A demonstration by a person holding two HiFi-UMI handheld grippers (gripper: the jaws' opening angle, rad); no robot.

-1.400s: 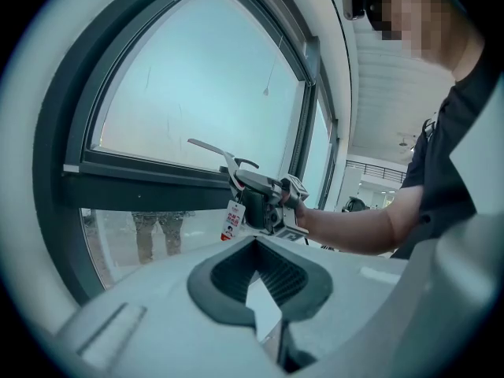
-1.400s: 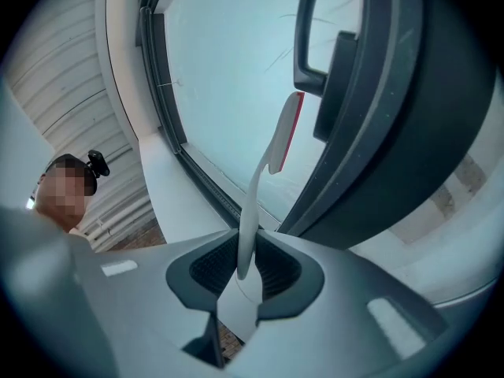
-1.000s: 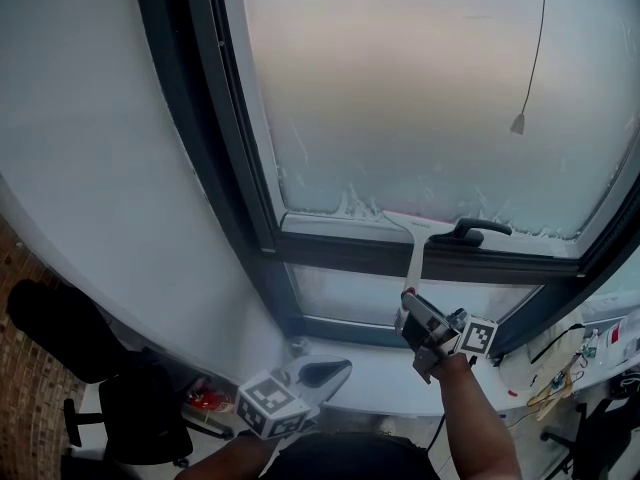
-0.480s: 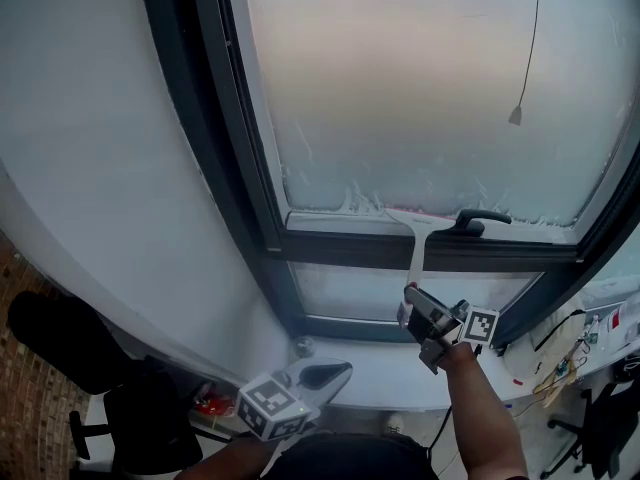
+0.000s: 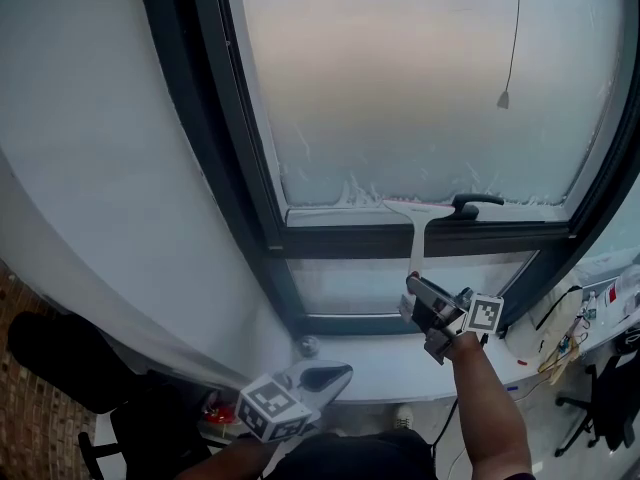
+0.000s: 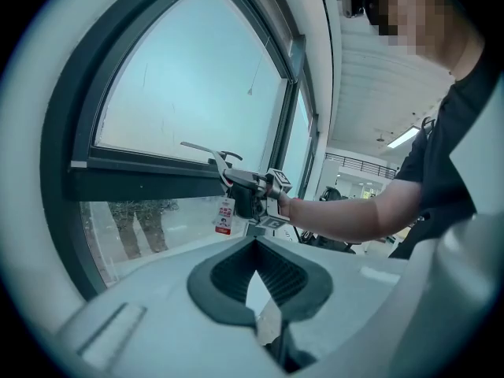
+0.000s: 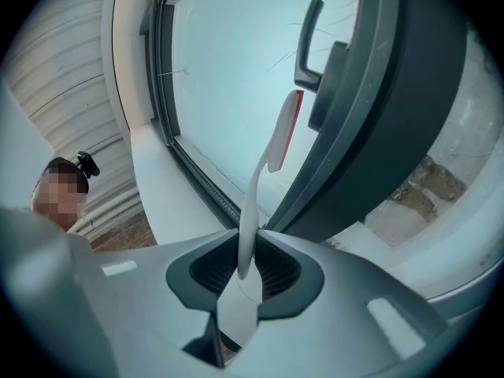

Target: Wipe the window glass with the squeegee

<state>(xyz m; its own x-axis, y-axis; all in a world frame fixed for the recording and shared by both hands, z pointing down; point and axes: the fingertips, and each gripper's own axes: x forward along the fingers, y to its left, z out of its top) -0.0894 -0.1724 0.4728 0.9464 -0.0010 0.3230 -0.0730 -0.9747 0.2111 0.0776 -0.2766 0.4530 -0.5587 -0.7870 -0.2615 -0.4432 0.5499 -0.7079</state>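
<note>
Little has shifted in the last second: the squeegee (image 5: 414, 243) blade has levelled out and now lies along the foot of the window glass (image 5: 400, 88), its right end just beside the window handle (image 5: 476, 204). The right hand-held gripper (image 5: 412, 293), below and left of that handle, is clamped on the squeegee's white stem. The left hand-held gripper (image 5: 338, 371) hangs well down to the left of the handle, its jaws drawn almost together on nothing.

By my reckoning this stroke has reached the bottom of its run. A ragged line of foam (image 5: 345, 196) clings along the lower edge of the pane, left of the handle, so that strip at least is left to clear. The glass higher up looks evenly hazy, and I can't say how much of it has been wiped.

Only the right gripper view shows the blade's red rubber edge (image 7: 293, 124) against the pane beneath the handle. Only the left gripper view shows the right arm side-on.
</note>
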